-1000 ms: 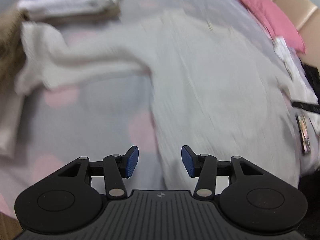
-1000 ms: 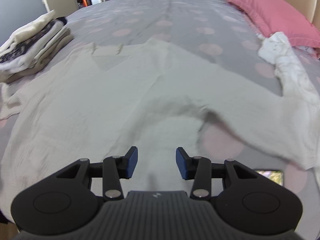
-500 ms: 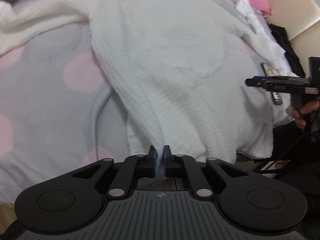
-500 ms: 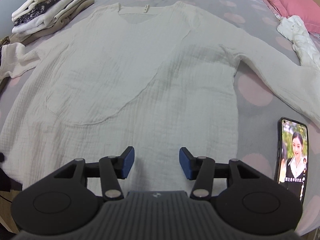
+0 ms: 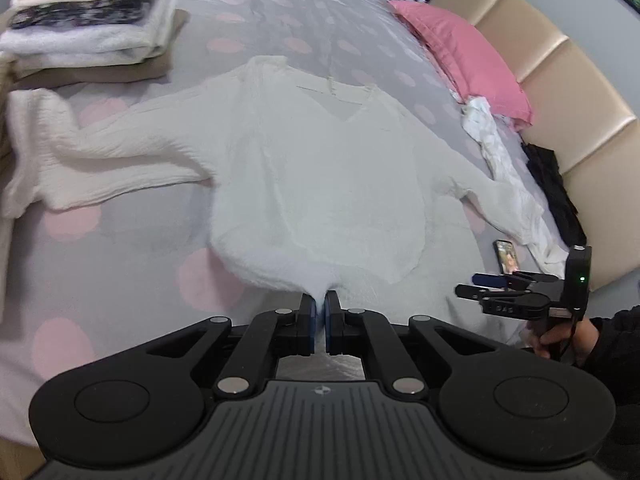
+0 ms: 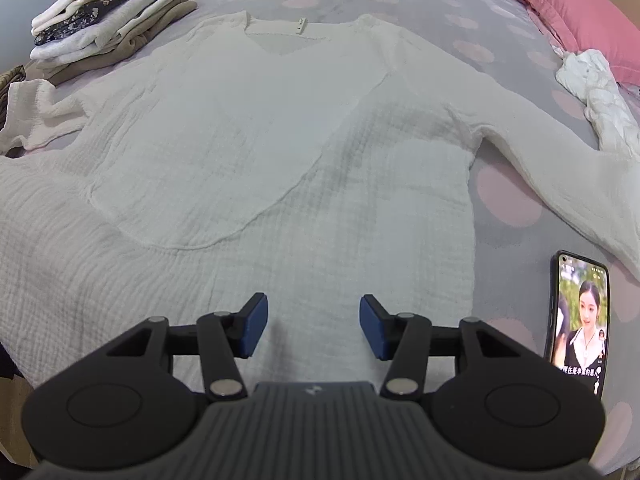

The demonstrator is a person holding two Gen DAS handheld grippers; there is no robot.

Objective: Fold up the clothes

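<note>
A white long-sleeved crinkle blouse [image 5: 320, 176] lies spread face up on the bed, neckline far, sleeves out to both sides. My left gripper [image 5: 319, 308] is shut on the blouse's hem near its left corner and lifts that edge slightly. My right gripper [image 6: 312, 328] is open and empty, hovering just over the hem on the blouse's right part [image 6: 280, 152]. The right gripper also shows in the left wrist view [image 5: 504, 286], held by a hand.
A stack of folded clothes [image 6: 108, 28] sits at the far left of the bed. A lit phone [image 6: 580, 320] lies beside the right sleeve. A pink pillow [image 5: 460, 48], a crumpled white garment [image 6: 600, 84] and a padded headboard [image 5: 560, 92] are at the right.
My left gripper, open a second ago, closed on the hem and has pulled back, raising the view. My right gripper stayed open and moved slightly closer over the hem.
</note>
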